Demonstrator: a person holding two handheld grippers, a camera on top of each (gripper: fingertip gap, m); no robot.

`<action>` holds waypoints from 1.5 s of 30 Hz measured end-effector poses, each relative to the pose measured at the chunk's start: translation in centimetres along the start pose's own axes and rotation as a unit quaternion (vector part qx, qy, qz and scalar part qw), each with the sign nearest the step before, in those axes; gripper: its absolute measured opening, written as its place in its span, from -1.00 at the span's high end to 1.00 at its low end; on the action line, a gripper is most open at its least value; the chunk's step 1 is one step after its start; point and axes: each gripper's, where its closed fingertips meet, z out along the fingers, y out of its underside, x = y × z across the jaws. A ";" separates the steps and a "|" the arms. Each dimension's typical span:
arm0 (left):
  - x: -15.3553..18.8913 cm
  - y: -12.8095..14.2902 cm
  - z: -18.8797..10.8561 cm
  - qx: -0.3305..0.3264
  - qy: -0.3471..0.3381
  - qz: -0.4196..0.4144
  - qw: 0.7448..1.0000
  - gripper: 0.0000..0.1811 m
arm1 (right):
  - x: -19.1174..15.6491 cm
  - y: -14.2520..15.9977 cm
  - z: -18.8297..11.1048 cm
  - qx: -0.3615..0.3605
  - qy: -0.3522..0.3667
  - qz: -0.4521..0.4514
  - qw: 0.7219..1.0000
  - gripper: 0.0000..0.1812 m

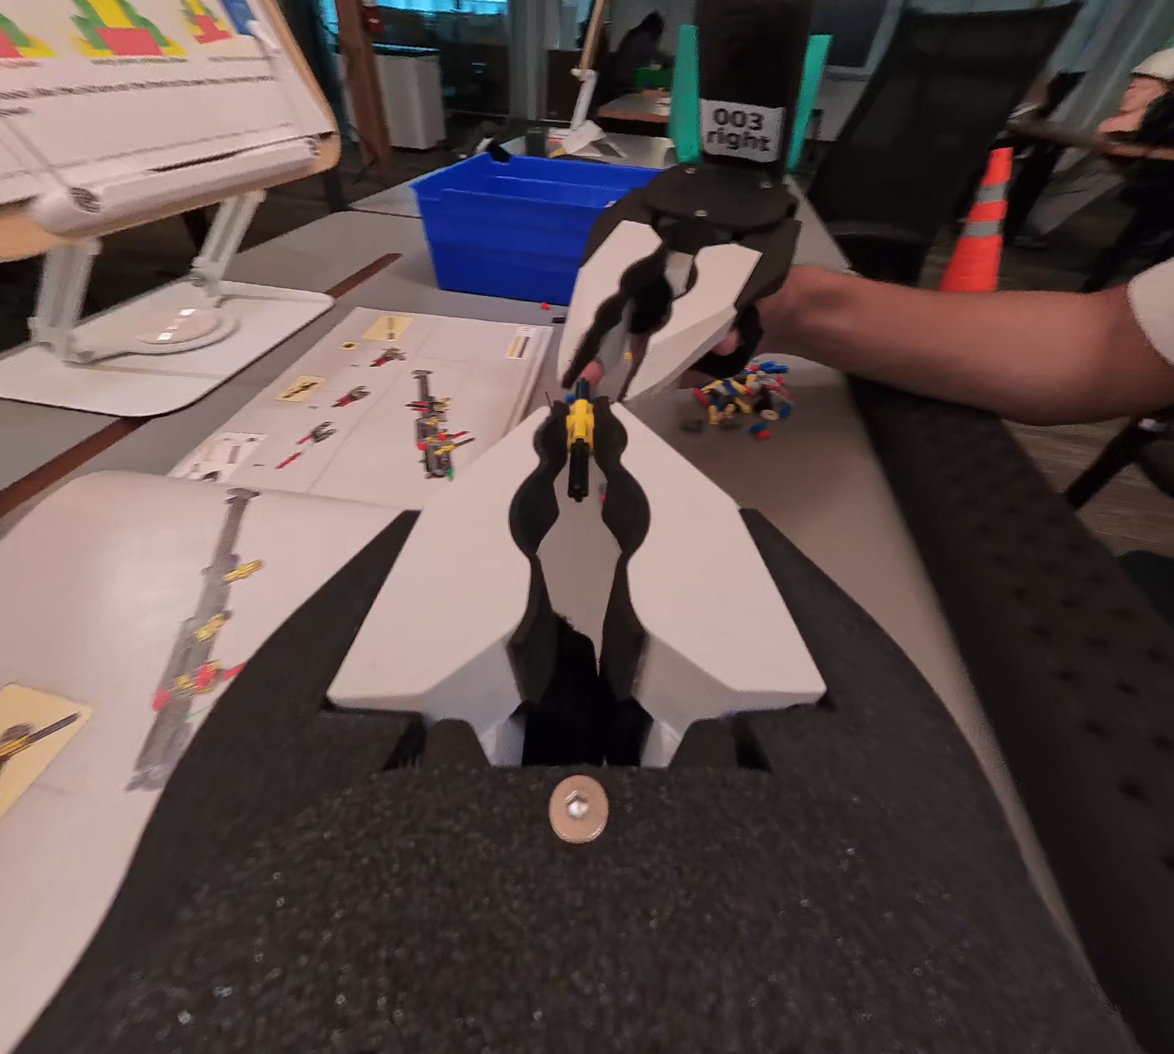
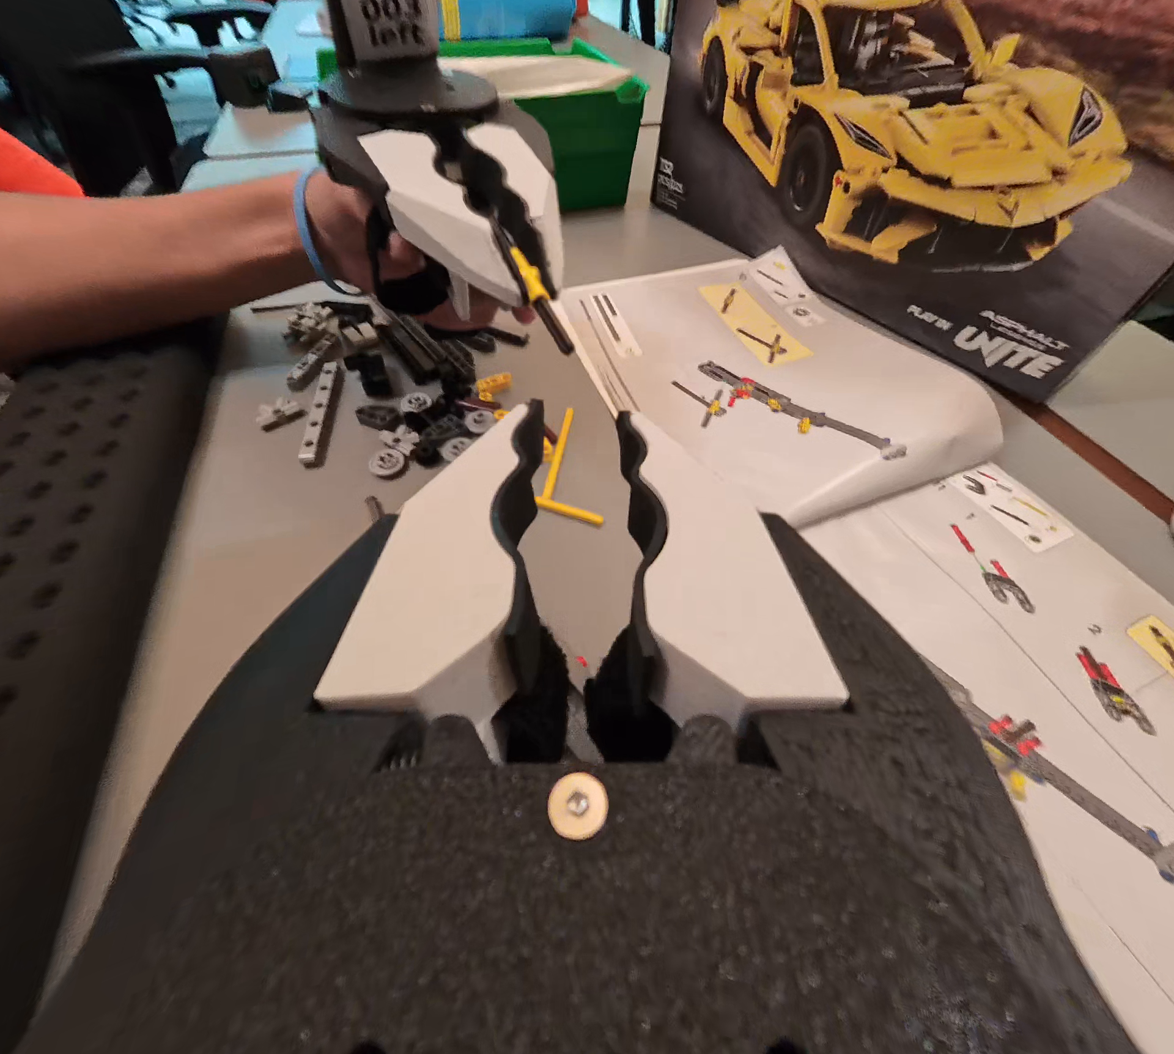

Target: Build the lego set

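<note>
Left gripper [image 1: 579,407]: my fingers clamp the black axle with yellow connector [image 1: 578,439] at their tips.
Right gripper [image 2: 579,420]: fingers parted, empty, above the yellow rods [image 2: 559,477] on the table [image 2: 254,515].

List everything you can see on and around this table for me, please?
yellow-and-black axle piece: one, clamped in the left tool
yellow L-shaped piece: one, on the table
grey and black lego pile: one, table's left side in the right wrist view
mixed coloured lego pile: one, beside the right tool
instruction booklet: one, white, open flat
lego box: one, yellow car picture, standing behind the booklet
blue bin: one, far end
green bin: one, behind
tablet stand: one, white
traffic cone: one, orange, on the floor
left gripper: jaws shut
right gripper: jaws open, empty
</note>
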 end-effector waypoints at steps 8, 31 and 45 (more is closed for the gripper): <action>1.5 0.5 0.9 -0.011 0.017 0.018 1.000 0.94 | -2.3 -1.9 -0.3 0.054 -0.076 0.050 0.994 0.76; 3.2 0.9 1.3 -0.024 0.058 0.039 0.997 0.94 | -3.0 0.0 0.1 -0.015 -0.054 -0.050 0.997 0.95; -5.8 1.7 -3.0 -0.068 -0.192 0.049 0.978 0.82 | 1.8 1.4 0.0 -0.024 0.014 0.200 0.979 0.96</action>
